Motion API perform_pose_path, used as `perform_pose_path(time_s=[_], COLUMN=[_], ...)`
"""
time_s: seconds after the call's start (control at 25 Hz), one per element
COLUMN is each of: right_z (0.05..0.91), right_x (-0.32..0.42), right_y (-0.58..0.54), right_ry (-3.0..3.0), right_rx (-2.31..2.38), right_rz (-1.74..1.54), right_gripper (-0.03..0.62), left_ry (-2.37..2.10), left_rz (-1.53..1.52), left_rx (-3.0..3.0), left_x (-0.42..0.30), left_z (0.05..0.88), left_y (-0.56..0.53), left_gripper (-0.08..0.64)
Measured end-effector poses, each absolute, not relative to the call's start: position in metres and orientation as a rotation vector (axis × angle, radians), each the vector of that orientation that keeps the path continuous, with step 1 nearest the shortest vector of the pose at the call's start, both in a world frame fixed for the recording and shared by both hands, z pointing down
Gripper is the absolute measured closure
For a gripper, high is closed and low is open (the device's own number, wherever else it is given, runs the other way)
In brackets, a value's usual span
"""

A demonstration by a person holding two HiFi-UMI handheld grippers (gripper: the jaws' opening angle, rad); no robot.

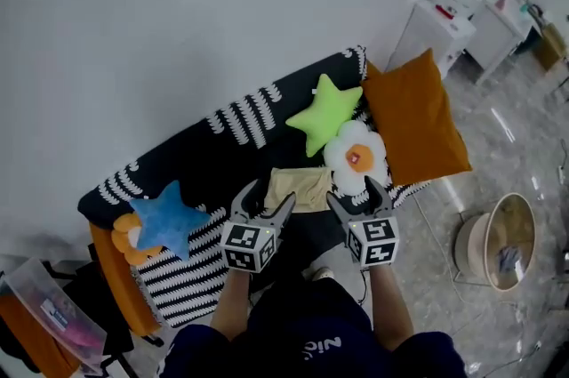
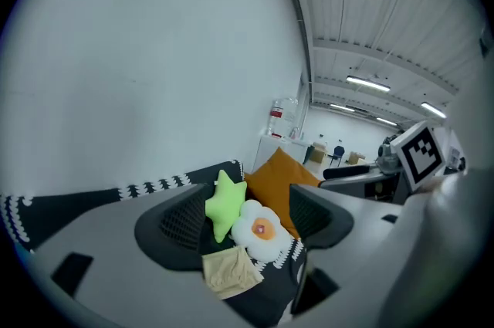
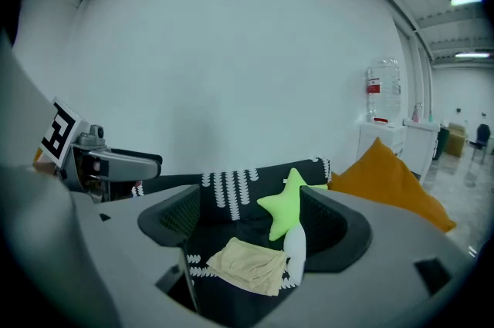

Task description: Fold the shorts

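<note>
Two open, empty grippers over a sofa (image 1: 222, 149) with the folded shorts (image 1: 300, 188) lying on its seat

From the left: a blue star cushion (image 1: 167, 219) rests on the sofa's left end; the left gripper (image 1: 265, 198) hangs in the air with its jaws spread wide and nothing between them, the pale yellow shorts lying beyond its tips, apart from them; the shorts sit in a neat folded rectangle on the dark seat, just beside a white flower cushion (image 1: 356, 157), with a green star cushion (image 1: 326, 114) behind; the right gripper (image 1: 354, 194) also has its jaws wide apart and holds nothing; an orange pillow (image 1: 415, 120) leans at the sofa's right end, and a round basket (image 1: 498, 241) stands on the floor
</note>
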State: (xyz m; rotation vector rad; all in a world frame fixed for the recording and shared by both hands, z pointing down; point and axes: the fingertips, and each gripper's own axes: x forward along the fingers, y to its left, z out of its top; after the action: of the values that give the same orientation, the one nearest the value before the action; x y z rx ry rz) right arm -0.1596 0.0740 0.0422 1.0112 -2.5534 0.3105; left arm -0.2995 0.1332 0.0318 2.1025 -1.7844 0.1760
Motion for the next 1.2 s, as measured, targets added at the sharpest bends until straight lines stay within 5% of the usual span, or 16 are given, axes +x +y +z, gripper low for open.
perform_pose_path(time_s=[0.64, 1.08, 1.2], right_z=[-0.093, -0.128, -0.128], right_x=[-0.144, -0.144, -0.144], right_y=[0.106, 0.117, 0.118], right_ry=[-2.744, -2.837, -2.840], right_rx=[1.211, 1.278, 1.279], right_rz=[-0.007, -0.170, -0.164], right_gripper=[0.186, 0.186, 0.227], left_ry=[-1.968, -1.883, -1.898], left_rz=[0.001, -0.184, -0.167], left_rx=[2.404, 2.481, 2.507], left_x=[-0.297, -0.287, -0.286], left_z=[-0.105, -0.124, -0.129], left_y=[0.155, 0.160, 0.161], left_gripper=[0.239, 0.239, 0.320])
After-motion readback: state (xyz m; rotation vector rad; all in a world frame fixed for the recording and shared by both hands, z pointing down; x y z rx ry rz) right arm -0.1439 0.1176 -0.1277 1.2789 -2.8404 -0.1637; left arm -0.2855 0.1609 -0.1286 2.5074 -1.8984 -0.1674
